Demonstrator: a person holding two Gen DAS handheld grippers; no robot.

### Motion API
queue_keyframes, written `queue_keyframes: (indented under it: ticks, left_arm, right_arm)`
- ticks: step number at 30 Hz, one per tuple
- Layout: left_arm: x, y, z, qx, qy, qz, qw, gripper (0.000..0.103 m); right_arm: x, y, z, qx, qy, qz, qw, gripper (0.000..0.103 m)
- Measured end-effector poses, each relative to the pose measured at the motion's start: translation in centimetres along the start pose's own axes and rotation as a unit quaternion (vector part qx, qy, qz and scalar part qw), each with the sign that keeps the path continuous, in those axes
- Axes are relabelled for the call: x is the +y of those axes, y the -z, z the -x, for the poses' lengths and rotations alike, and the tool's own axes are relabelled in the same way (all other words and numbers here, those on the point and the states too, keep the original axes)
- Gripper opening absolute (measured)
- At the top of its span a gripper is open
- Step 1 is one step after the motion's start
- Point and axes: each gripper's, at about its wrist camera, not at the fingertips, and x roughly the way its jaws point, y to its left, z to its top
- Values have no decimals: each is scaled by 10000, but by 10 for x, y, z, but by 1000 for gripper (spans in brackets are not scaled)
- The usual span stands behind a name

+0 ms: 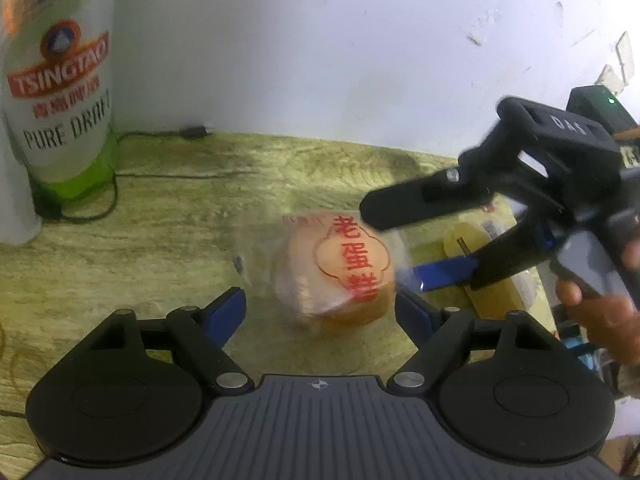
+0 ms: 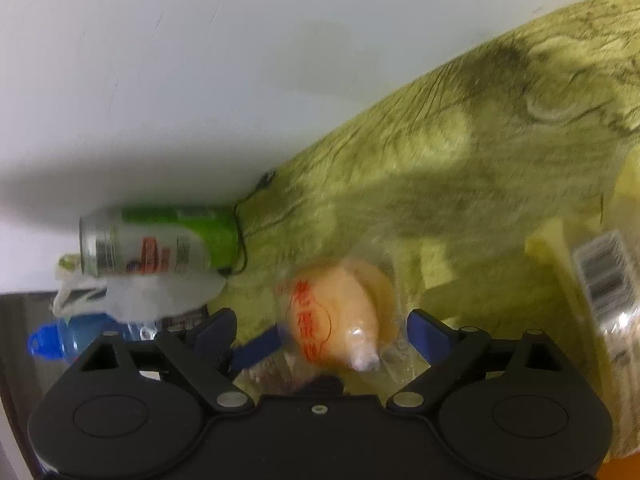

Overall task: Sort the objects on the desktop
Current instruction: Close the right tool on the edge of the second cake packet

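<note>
A round cake in a clear wrapper with red Chinese lettering (image 1: 336, 268) lies on the wood-grain desk (image 1: 168, 216). My left gripper (image 1: 320, 312) is open, its blue pads either side of the cake's near edge. My right gripper (image 1: 396, 248) comes in from the right, open, its fingers around the cake's right side. In the right wrist view the cake (image 2: 340, 316) sits between the open blue pads of my right gripper (image 2: 320, 332); the view is tilted and blurred.
A green and white Tsingtao beer can (image 1: 60, 92) stands at the back left by the white wall, with a black cable (image 1: 160, 136) behind it. It also shows in the right wrist view (image 2: 160, 240). A yellow packet with a barcode (image 2: 600, 276) lies to the right. A blue-capped bottle (image 2: 60, 340) is beyond the can.
</note>
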Motion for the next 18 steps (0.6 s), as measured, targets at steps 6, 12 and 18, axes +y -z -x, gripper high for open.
queue_keyframes:
  ticks: [6, 12, 18]
  left_arm:
    - [1, 1, 9, -144, -72, -8, 9999, 82]
    - [5, 2, 4, -130, 100, 42, 9999, 74]
    - [11, 9, 18, -226, 149, 124, 9996, 68]
  right_arm:
    - [3, 3, 8, -153, 170, 208, 9995, 83]
    - [2, 1, 3, -198, 320, 245, 9990, 71]
    - [1, 1, 5, -295, 386, 273, 9984, 70]
